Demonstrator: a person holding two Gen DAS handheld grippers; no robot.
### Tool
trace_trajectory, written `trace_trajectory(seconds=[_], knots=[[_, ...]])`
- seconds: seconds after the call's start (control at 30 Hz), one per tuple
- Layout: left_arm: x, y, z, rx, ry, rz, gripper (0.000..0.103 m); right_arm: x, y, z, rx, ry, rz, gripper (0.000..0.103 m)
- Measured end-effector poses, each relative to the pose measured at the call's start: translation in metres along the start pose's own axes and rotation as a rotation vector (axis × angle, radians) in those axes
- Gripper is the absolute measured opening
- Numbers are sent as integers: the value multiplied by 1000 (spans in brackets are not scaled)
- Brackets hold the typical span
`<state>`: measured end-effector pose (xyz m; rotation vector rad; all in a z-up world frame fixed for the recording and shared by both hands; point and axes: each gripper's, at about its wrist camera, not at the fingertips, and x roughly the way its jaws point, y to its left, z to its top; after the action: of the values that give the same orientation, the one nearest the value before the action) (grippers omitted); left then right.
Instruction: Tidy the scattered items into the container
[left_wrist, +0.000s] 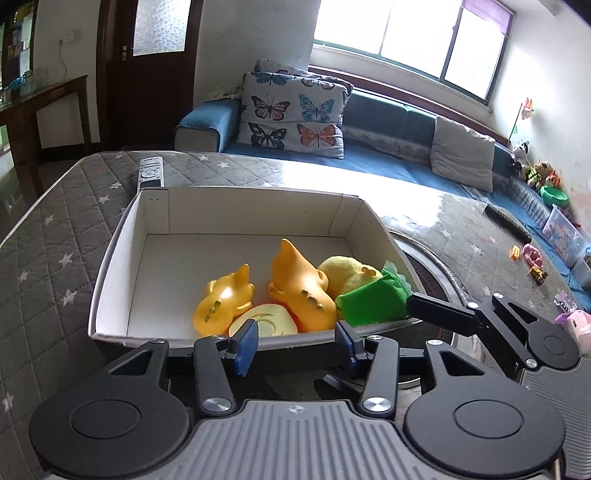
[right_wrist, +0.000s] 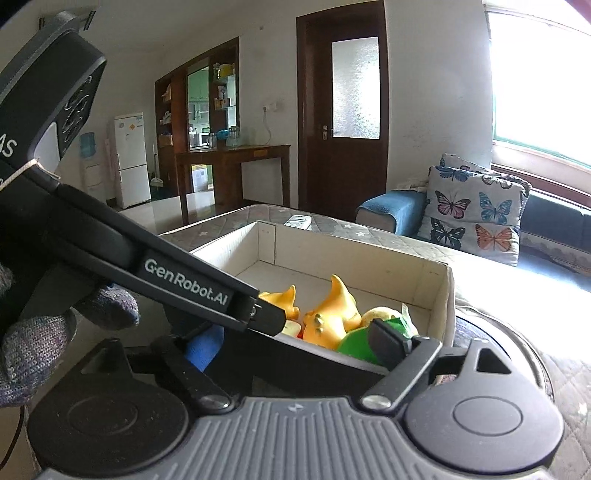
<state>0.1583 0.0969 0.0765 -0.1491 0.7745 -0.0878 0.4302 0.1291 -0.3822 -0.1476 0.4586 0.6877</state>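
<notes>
Mostly risk first. Left wrist view: green pouch (left_wrist: 369, 304) lies at the box (left_wrist: 110, 266) right wall, lower centre; a snag could drag it out. Left gripper (left_wrist: 295, 341) spread, empty, over the near rim.

Right wrist view: right gripper (right_wrist: 295, 332) released wide, holding nothing; pouch (right_wrist: 354, 345) beside one finger.

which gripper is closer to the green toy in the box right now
Right. The right gripper has one finger beside the green toy at the box's right corner; the left gripper sits back at the near rim, jaws empty.
</notes>
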Motion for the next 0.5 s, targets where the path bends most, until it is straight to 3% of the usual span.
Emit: trace_trajectory(seconds=[0.23,0.5], knots=[[-10,0,-12,-34,-16,20,48,-9,0,-9,11,-2,-25,103],[-20,-5,-24,5,-37,50,48,-11,-1,-19,56,26,-50,103]])
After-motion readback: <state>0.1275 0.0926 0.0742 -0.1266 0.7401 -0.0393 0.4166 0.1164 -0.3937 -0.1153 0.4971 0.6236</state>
